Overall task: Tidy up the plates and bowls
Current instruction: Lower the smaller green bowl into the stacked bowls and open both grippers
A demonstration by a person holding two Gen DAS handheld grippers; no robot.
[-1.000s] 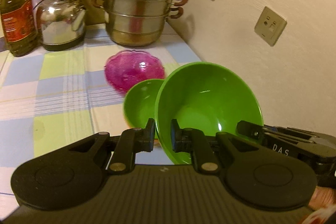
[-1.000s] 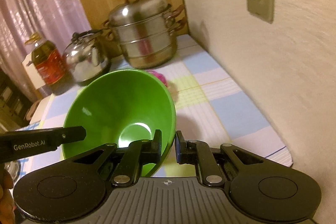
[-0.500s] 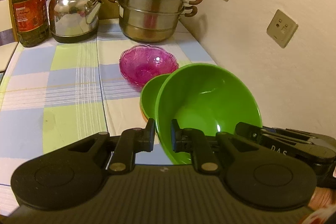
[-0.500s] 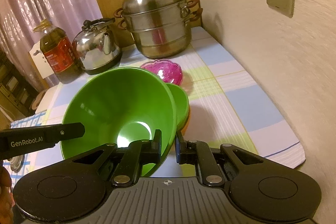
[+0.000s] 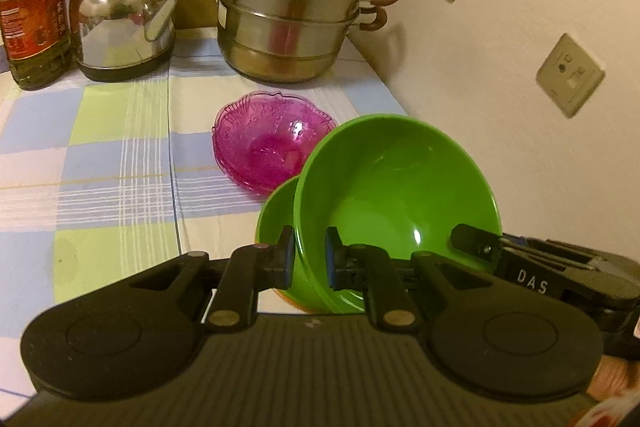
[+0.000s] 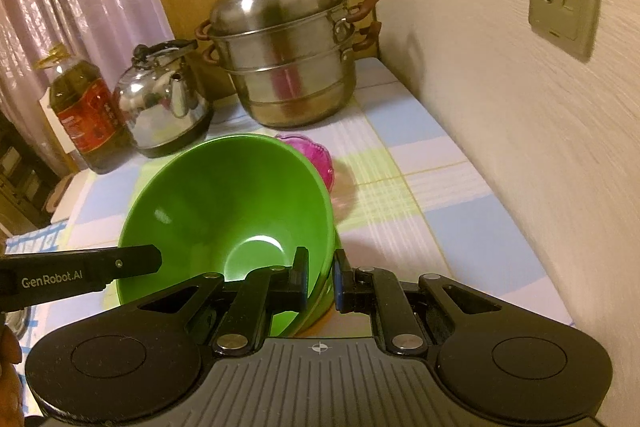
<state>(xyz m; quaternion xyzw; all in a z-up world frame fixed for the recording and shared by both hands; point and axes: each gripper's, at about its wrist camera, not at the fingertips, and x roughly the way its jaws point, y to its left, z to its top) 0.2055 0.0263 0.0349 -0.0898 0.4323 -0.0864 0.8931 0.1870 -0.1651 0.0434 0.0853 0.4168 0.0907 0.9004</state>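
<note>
Green big bowl [image 5: 396,187] pinched by both hand-held grippers | smaller green bowl [image 5: 276,211] clear only left view, seemingly beneath

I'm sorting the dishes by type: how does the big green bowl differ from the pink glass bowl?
The large green bowl is opaque, smooth-rimmed and plainly bigger; the pink glass bowl is see-through with a scalloped, patterned rim. The green bowl is tilted, pinched at its rim by the left gripper and right gripper; the pink bowl sits upright on the checked tablecloth. Both are empty.
</note>
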